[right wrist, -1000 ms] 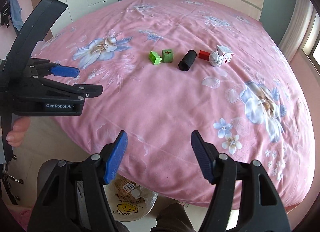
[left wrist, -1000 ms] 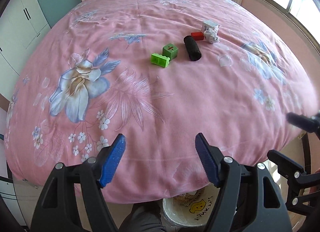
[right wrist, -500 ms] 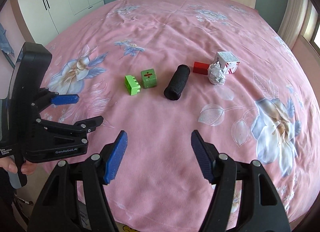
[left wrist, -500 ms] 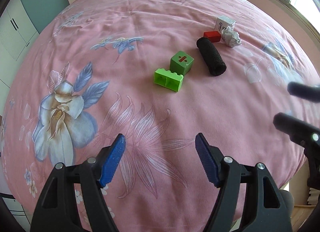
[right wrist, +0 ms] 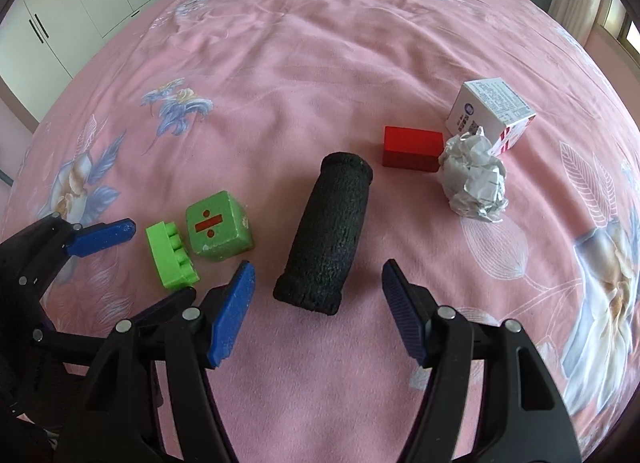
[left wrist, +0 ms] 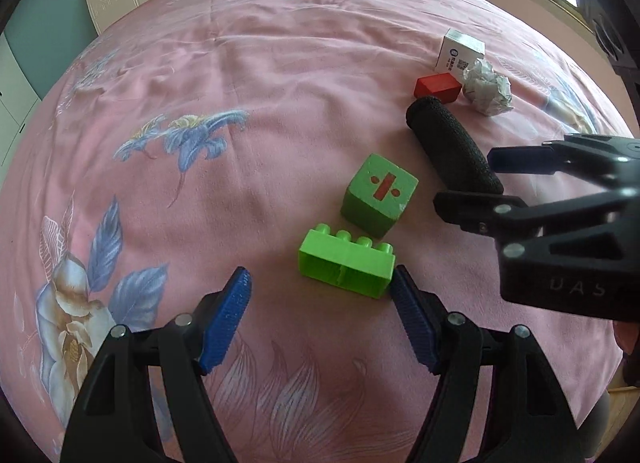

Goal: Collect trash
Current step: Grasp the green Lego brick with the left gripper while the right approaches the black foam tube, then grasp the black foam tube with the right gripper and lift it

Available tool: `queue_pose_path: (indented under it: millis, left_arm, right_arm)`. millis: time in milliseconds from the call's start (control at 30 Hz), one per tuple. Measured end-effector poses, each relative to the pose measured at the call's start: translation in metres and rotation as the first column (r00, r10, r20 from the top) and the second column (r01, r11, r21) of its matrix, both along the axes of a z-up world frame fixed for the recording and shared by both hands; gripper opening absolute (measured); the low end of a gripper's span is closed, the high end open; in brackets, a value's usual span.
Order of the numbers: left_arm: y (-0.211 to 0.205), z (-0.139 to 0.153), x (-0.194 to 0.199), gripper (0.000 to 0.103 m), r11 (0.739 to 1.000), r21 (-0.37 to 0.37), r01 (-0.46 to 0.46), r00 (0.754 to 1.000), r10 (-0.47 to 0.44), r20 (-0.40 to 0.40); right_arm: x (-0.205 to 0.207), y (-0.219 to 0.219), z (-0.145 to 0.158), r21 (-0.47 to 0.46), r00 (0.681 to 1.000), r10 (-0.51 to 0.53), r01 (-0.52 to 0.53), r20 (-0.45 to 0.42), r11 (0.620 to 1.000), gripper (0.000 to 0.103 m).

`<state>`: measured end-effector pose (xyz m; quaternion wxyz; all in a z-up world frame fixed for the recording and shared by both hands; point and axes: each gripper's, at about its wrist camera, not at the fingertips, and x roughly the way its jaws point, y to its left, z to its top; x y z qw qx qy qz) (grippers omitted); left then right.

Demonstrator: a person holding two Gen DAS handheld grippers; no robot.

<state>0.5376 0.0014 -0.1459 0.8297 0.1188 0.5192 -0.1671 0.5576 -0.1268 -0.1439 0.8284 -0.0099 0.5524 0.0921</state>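
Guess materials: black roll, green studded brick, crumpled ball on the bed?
Black roll: likely foam, matte, with a pitted, porous surface. Green studded brick: looks like moulded plastic, smooth with a slight sheen, crisp studs and a hollow underside. Crumpled ball: paper, possibly foil-backed; sharp creases, greyish-white with faint print. Can't tell further from looks alone.
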Motion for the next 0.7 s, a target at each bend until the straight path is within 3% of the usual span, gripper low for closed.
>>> queue_pose_path:
  millis: [133,200,367,567,700]
  left_arm:
    - [-0.004,-0.005,0.008,0.074,0.999,-0.031,0.043,0.999,-0.042,0.025]
    - [-0.003,-0.008,0.01,0.074,0.998,-0.06,0.034,0.999,-0.033,0.015]
    - [-0.007,-0.008,-0.001,0.047,0.996,-0.078,0.045,0.998,-0.042,0.035]
    - [-0.009,-0.002,-0.007,0.046,0.999,-0.054,0.006,1.0,-0.005,0.017]
    - [-0.007,0.017,-0.019,0.046,0.998,-0.047,-0.028,0.999,0.029,0.034]
  right_arm:
    - [0.016,0.0,-0.01,0.005,1.0,-0.018,0.018,-0.002,1.0,0.06]
    - [0.02,0.001,-0.01,-0.01,1.0,-0.016,0.016,0.01,1.0,0.038]
    - [0.015,0.002,-0.011,-0.024,1.0,0.008,-0.008,0.021,1.0,0.037]
    - [-0.008,-0.006,-0.006,-0.016,1.0,0.015,-0.015,0.021,1.0,0.037]
    - [-0.026,-0.017,0.007,-0.013,1.0,0.013,-0.013,0.018,1.0,0.037]
